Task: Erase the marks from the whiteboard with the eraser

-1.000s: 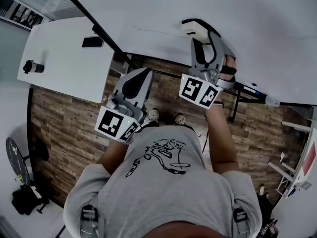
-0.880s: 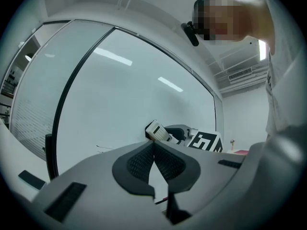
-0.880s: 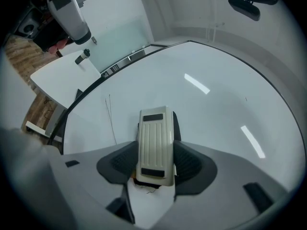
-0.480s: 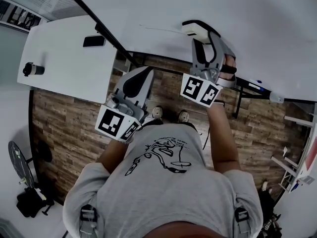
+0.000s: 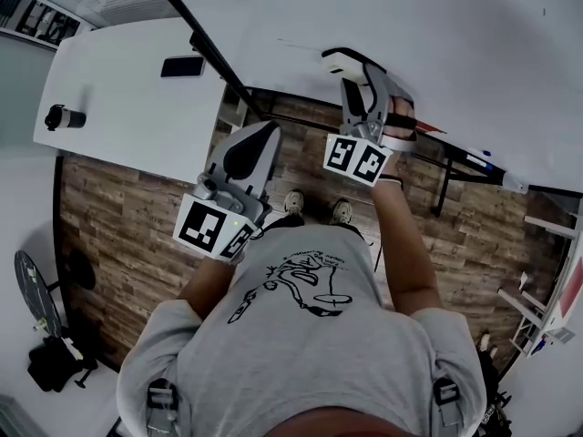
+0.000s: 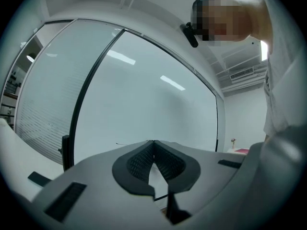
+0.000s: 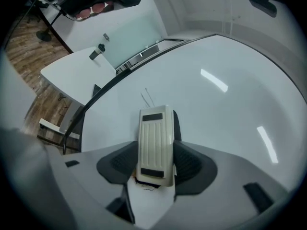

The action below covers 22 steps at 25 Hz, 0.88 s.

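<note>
Right gripper view: right gripper [image 7: 156,166] clamped on eraser [image 7: 155,138], pad apparently against whiteboard [image 7: 220,114]. Thin marks [image 7: 147,97] just ahead of it. Left gripper [image 6: 154,152] pinched closed, empty, off board. Best play: keep pad flat, press evenly, sweep straight over marks.

left gripper [image 5: 258,137] low, jaws together | right gripper [image 5: 353,69] extended, jaws clamping eraser [image 7: 155,143]

We see a white table [image 5: 127,107] upper left in the head view, with a dark phone [image 5: 182,66] lying flat on it and a small dark cylinder [image 5: 64,117] lying at its left end. Wood-plank floor [image 5: 118,226] below, black bag [image 5: 50,364] lower left.
</note>
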Motion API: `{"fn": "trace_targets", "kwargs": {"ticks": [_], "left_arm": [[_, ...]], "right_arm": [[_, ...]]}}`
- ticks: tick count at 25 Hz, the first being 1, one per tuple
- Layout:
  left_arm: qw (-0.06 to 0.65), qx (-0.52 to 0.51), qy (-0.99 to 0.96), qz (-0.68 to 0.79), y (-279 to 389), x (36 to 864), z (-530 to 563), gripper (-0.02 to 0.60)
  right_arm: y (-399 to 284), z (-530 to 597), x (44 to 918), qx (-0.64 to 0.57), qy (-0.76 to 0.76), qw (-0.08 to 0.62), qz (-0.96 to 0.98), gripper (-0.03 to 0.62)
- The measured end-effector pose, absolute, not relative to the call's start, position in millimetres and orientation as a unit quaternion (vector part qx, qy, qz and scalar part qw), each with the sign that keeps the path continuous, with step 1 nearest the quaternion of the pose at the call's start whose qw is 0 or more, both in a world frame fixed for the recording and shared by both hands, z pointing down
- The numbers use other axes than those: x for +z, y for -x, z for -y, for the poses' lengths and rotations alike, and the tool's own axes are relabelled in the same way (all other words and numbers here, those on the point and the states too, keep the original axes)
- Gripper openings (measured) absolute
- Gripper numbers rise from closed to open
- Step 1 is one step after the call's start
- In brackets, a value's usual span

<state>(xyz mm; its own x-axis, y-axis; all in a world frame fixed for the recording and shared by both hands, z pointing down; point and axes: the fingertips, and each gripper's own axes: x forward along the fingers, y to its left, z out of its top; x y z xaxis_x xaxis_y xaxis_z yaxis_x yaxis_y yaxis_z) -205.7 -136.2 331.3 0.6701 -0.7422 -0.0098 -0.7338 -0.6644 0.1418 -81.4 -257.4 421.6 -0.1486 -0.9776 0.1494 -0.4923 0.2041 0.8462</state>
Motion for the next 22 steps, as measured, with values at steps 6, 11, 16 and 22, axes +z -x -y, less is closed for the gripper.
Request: {"fn": "trace_targets", "kwargs": {"ticks": [6, 11, 16, 22], "left_arm": [[0.063, -0.035, -0.907, 0.416, 230, 331, 133, 0.021], [0.062, -0.043, -0.906, 0.416, 251, 329, 132, 0.021], [0.06, -0.05, -0.913, 0.4, 256, 328, 136, 0.021], [0.054, -0.055, -0.922, 0.38, 257, 323, 139, 0.021]], "right_arm": [[115, 265, 484, -0.313, -0.489, 0.417, 0.699, 0.232], [125, 256, 482, -0.282, -0.492, 0.417, 0.71, 0.233], [129, 235, 410, -0.297, -0.531, 0.362, 0.706, 0.235], [105, 220, 319, -0.306, -0.593, 0.296, 0.684, 0.235]]}}
